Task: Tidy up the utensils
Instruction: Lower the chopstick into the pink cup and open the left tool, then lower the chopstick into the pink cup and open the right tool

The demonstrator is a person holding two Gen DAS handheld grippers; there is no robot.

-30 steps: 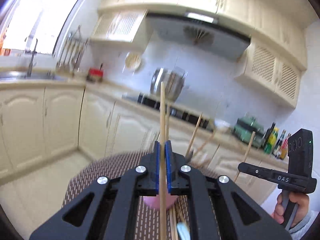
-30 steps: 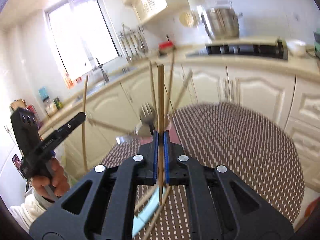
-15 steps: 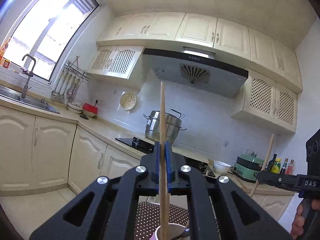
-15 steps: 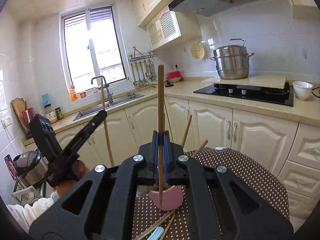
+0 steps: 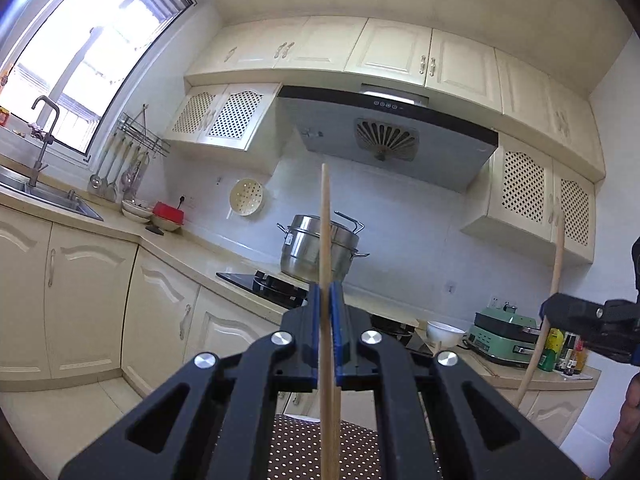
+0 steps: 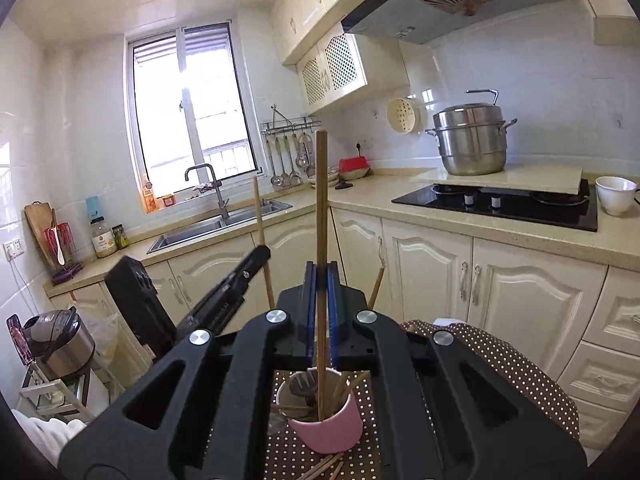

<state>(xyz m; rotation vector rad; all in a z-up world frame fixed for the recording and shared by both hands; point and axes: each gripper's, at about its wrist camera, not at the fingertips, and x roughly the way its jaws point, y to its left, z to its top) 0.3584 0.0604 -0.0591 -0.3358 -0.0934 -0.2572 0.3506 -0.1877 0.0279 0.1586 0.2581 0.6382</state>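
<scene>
The left claw sits at the lower centre of its own view, its blue pads pressed together on a pale wooden chopstick. That stick runs nearly upright, its top reaching up in front of the steel steamer pot at mid-frame and its lower end passing down between the black arms to the bottom edge. A patch of the brown dotted cloth on the bench shows beneath it. At the right edge of this view the right claw appears side-on, pinching a second chopstick that slants up toward the latticed cupboard.

In the right wrist view, the right claw is likewise closed on its darker brown chopstick, which stands upright in the centre of the frame. The stick's lower tip reaches down inside the pink cup at the bottom centre; whether it touches the cup's bottom cannot be told. The cup stands on the dotted cloth and already holds a fork and several more chopsticks leaning against its rim. A few loose chopsticks lie on the cloth just below the cup. At the left of centre the left claw shows from the side with its stick rising above the sink.
</scene>
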